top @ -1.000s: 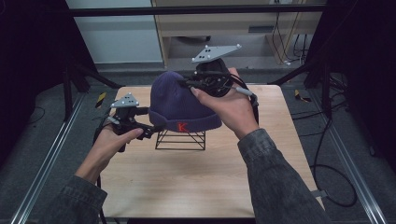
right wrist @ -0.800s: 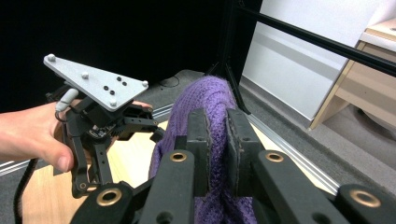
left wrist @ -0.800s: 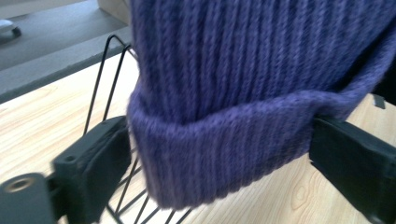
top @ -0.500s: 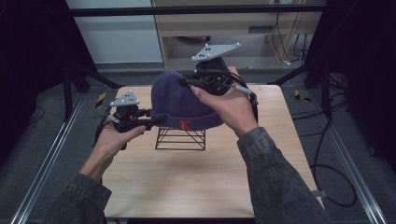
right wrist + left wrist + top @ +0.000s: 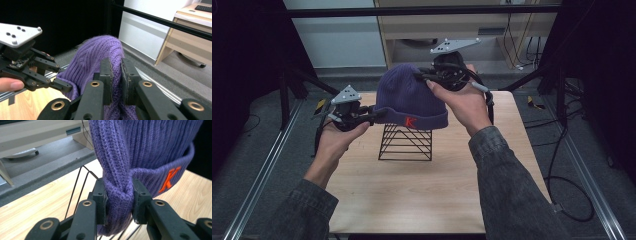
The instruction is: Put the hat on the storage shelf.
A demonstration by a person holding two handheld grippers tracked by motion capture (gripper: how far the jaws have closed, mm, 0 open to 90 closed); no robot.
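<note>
The purple knit hat (image 5: 412, 97) hangs over the black wire stand (image 5: 405, 142) in the middle of the table (image 5: 422, 190), held up between the two grippers, and the wire top seems to sit just under the folded brim. The left gripper (image 5: 374, 114) comes in from the left at brim height; its jaws have just been closing, and in the left gripper view its fingers (image 5: 101, 200) now pinch a bunched fold of the brim's left edge, beside the orange letter K (image 5: 170, 178). The right gripper (image 5: 422, 76) sits higher and farther back, at the hat's far right; in the right gripper view its fingers (image 5: 106, 75) are clamped tight on a ridge of knit near the crown. So the hat is stretched along a slanted line, from the low near-left brim up to the high far-right crown, with the opening facing down toward the stand. The coming move turns on that line against the stand's upright: the brim grip lies nearer the wire top, so I judge the left hand will steer the opening over the stand or lift it free, with the right hand carrying the crown above.
</note>
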